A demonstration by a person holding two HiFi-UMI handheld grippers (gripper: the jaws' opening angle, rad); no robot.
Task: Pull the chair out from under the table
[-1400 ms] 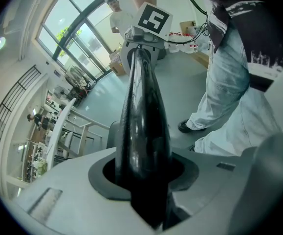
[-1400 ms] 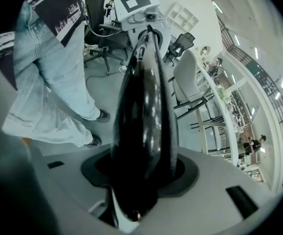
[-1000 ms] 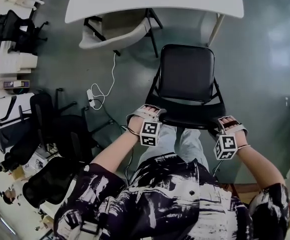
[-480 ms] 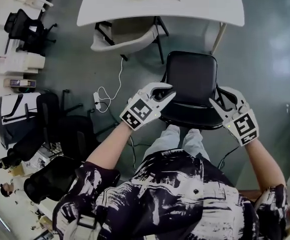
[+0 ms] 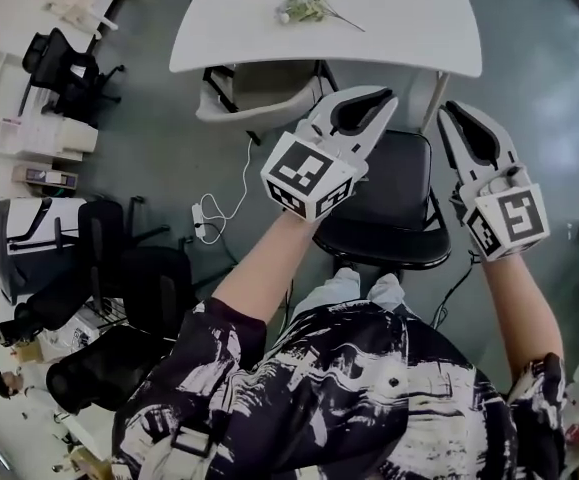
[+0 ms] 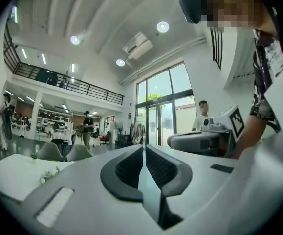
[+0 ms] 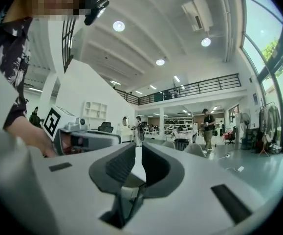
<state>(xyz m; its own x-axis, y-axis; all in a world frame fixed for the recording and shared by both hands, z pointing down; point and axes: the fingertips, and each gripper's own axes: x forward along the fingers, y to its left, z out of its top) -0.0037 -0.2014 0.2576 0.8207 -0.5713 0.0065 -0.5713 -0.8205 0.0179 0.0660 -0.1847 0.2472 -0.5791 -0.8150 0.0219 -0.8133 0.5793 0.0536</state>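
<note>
The black folding chair [image 5: 401,196] stands on the grey floor just in front of the white table [image 5: 409,30], its seat out from under the top. Both grippers are raised high above it and point level, touching nothing. My left gripper [image 5: 383,97] [image 6: 143,148] is shut, its jaws pressed together and empty. My right gripper [image 5: 449,109] [image 7: 137,148] has its jaws closing to a thin slit, with nothing between them. Each gripper view looks out across the hall and shows the other gripper beside it.
A beige shell chair [image 5: 259,93] is tucked under the table's left side. A flower sprig [image 5: 309,6] lies on the tabletop. A white cable and power strip [image 5: 202,214] lie on the floor to the left. Black office chairs [image 5: 119,268] crowd the left.
Both grippers have come off the chair's backrest and risen toward the camera, turning to point level. Their jaws have closed. The chair stays where it stood.
</note>
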